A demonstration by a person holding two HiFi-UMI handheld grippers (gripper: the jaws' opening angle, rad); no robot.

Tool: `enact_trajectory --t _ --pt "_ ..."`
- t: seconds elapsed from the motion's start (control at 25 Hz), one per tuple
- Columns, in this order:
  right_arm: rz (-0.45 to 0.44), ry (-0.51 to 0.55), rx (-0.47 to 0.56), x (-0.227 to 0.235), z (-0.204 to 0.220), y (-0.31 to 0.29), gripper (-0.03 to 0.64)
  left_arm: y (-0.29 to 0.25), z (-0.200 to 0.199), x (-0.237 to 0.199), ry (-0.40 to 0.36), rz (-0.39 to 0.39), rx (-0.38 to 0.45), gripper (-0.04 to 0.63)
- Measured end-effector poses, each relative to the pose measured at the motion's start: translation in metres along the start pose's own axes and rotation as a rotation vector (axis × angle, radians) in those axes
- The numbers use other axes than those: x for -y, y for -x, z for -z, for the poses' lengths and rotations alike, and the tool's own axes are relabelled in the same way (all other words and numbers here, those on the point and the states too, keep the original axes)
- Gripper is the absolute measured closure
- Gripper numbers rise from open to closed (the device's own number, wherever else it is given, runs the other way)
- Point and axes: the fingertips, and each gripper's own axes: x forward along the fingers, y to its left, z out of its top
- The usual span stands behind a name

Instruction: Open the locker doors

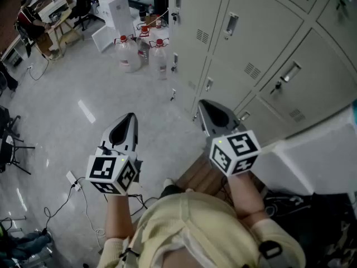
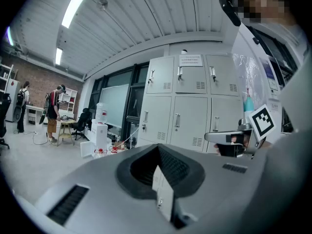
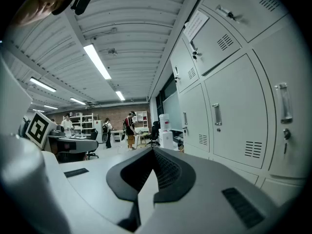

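Head view: facing closed lockers (image 1: 254,35) ahead and rightward, with left gripper (image 1: 130,118) and right gripper (image 1: 205,106) both pressed together on nothing (well apart from any door). Spread right jaws first, then meet a handle (image 1: 287,74) squarely.

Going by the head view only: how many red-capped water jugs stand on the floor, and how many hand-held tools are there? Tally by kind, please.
Red-capped water jugs: 3
Tools: 2, the left tool and the right tool
Total: 5
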Motion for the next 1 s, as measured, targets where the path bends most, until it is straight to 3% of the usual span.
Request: enact_trajectory --t 0.52,1.0 --pt "0.004 -0.073 0.015 -0.018 0.008 -0.047 0.614 -0.008 -0.001 -0.049 -0.009 0.024 0.013 0.592" --pt "0.045 -0.044 -0.005 -0.014 0.007 -0.098 0.609 -0.044 -0.006 -0.085 0.007 0.051 0.013 0.592"
